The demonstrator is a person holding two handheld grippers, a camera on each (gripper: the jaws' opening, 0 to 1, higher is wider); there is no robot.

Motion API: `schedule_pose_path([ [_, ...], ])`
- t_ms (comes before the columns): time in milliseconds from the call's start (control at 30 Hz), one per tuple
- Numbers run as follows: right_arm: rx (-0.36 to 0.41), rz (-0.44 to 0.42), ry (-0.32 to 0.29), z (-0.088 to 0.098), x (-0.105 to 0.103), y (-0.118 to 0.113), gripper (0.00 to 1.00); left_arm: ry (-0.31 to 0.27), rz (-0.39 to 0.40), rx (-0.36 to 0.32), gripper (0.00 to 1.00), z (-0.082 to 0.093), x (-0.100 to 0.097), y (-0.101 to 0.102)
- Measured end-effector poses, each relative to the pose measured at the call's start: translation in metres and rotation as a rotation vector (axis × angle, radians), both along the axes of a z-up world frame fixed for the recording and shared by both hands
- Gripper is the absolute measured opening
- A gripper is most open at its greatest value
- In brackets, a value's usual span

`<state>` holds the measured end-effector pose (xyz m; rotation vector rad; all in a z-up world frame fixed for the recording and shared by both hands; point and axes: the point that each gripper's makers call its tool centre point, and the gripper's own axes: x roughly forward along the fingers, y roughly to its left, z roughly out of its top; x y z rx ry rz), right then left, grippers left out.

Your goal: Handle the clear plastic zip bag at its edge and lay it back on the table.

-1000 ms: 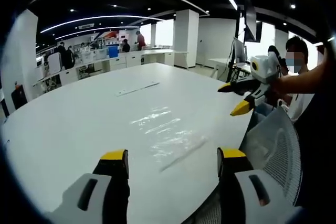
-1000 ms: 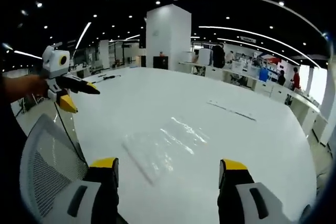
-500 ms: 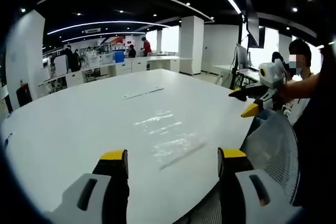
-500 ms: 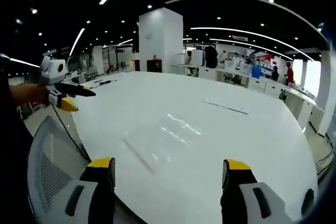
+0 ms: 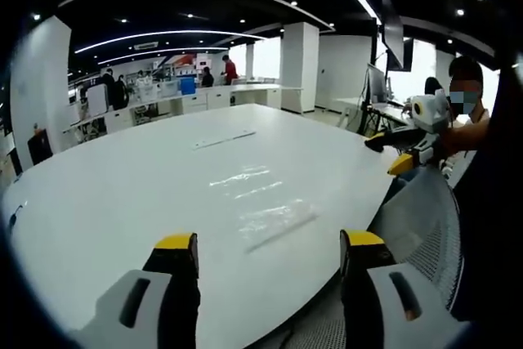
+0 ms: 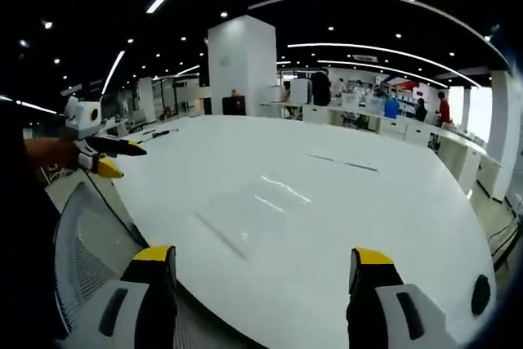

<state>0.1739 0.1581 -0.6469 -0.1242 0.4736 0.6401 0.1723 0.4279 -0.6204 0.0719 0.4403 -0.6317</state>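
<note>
— Lying flat on the white table [image 5: 122, 194], is the clear zip bag [image 5: 265, 210] sitting near the edge?
— Yes, it is resting close to the rounded near rim, its straight zip strip facing the grippers, with wide bare tabletop stretching beyond. In the right gripper view the bag [image 6: 245, 214] is showing as a glossy, faintly creased film, so its outline is hard to trace.
— And the jaws?
— The left gripper [image 5: 268, 255] is hovering with jaws spread wide, gripping nothing. The right gripper [image 6: 265, 263] is doing likewise, held back over the grey mesh chair back [image 6: 90, 243]. A thin pale strip [image 5: 223, 139] is lying farther out.
</note>
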Motion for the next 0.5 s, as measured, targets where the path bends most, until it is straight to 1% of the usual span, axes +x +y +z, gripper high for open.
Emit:
schedule_pose_path([
  [133, 0.001, -0.009, -0.003, 0.002, -0.005, -0.003, 0.89, 0.000, 0.009, 0.002, 0.70, 0.000, 0.001, 0.004],
  [300, -0.015, -0.006, -0.011, 0.005, -0.007, -0.007, 0.90, 0.001, 0.013, 0.001, 0.71, 0.001, 0.002, 0.005],
  [500, -0.021, -0.018, -0.010, 0.005, -0.009, -0.012, 0.91, -0.006, 0.019, -0.004, 0.72, -0.001, 0.001, 0.014],
])
